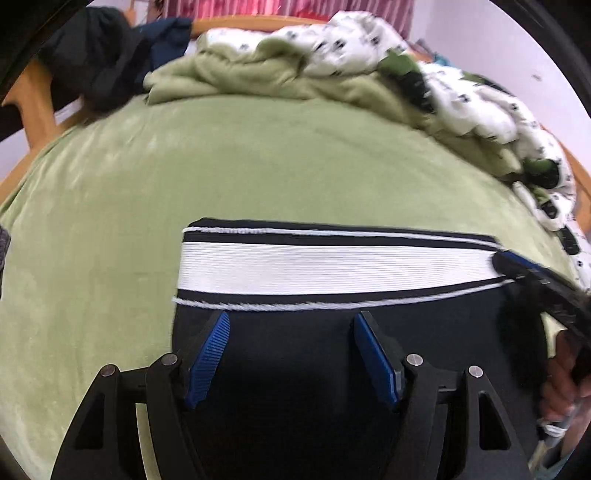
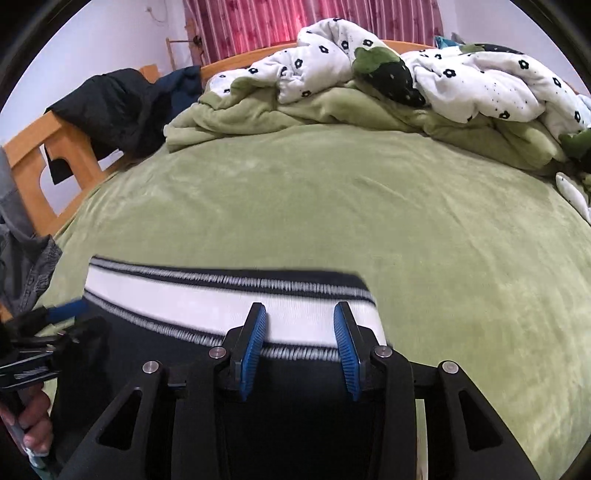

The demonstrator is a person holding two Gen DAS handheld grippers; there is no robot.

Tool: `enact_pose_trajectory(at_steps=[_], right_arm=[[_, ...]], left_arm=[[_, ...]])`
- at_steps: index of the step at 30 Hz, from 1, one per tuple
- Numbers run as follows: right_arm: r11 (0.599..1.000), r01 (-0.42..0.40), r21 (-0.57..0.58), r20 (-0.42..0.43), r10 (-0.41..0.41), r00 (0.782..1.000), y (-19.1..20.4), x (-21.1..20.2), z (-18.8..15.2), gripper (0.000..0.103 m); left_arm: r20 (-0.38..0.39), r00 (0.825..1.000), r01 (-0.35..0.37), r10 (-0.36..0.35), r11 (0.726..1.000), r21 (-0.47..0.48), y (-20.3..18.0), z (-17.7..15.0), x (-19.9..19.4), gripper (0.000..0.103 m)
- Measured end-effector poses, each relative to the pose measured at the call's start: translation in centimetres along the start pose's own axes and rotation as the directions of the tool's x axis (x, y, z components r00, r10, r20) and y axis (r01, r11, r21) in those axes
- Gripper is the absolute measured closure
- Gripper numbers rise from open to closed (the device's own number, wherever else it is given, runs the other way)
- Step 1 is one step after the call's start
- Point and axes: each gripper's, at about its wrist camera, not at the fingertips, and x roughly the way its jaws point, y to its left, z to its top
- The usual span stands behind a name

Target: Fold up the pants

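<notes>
Green plush bedding (image 2: 369, 206) covers the bed, the largest thing in both wrist views, and carries everything else. Along its far edge lies a rumpled heap: a green blanket (image 2: 258, 110) of the same cloth, bunched up, with a white quilt (image 2: 480, 85) printed with small black flowers piled on top toward the far right corner. A wooden bed frame (image 2: 40, 155) runs round the far and left sides, and a dark jacket (image 2: 110, 107) is draped over it at the far left corner. Behind the bed hangs a red patterned curtain (image 2: 295, 26).

The pants (image 1: 332, 369) are black and lie on the near part of the bed, toward its near edge, with their waistband (image 1: 332, 266) turned toward the far edge. That band is white ribbed elastic bordered by black and thin white stripes, and it stretches flat across the width of the garment.

At the near left edge of the right wrist view a grey sleeve (image 2: 26, 258) shows, and a hand (image 2: 35, 424) grips the handle of the other tool.

The left gripper (image 1: 291, 354) stands with its blue pads well apart over the black cloth just below the band; whether the pads touch the cloth I cannot tell. The right gripper (image 2: 301, 343) sits at the right end of the band, its pads parted with the white elastic showing between them, not pressed together on it.
</notes>
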Motion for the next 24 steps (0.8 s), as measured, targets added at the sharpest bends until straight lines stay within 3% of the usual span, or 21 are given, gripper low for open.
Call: enact_pose_trajectory(at_steps=[3, 7, 13, 15, 18, 22, 24], right_arm=[[1.000, 0.012, -0.020, -0.011, -0.012, 1.000, 0.2, 0.1, 0.0, 0.064], [0.999, 0.030, -0.014, -0.028, -0.031, 0.999, 0.5, -2.0, -0.8, 0.064], [1.000, 0.016, -0.008, -0.112, -0.017, 0.994, 0.4, -6.9, -5.8, 0.064], [0.999, 0.026, -0.030, -0.138, -0.029, 0.990, 0.6, -8.5, -7.5, 0.064], [0.999, 0.034, -0.004, -0.162, -0.035, 0.986, 0.6, -11.1, -9.3, 0.064], [0.999, 0.033, 0.043, -0.072, -0.030, 0.997, 1.7, -17.2, -10.2, 0.064], [0.998, 0.027, 0.051, -0.007, -0.027, 1.000, 2.7, -20.2, -10.6, 0.053]], left_arm=[[-0.012, 1.000, 0.011, -0.010, 1.000, 0.010, 0.2, -0.2, -0.7, 0.033], [-0.084, 0.996, 0.018, -0.014, 0.998, 0.052, 0.0, -2.0, -2.0, 0.032], [-0.176, 0.982, 0.089, -0.073, 0.993, 0.081, -0.3, -7.1, -5.8, 0.032], [-0.202, 0.973, 0.126, -0.113, 0.991, 0.051, 0.0, -8.8, -7.1, 0.032], [-0.172, 0.974, 0.149, -0.145, 0.989, 0.009, 0.4, -10.6, -10.0, 0.032], [-0.115, 0.972, 0.203, -0.204, 0.979, -0.019, -0.1, -11.5, -15.2, 0.032], [-0.077, 0.976, 0.203, -0.202, 0.979, 0.000, -0.9, -11.7, -17.6, 0.032]])
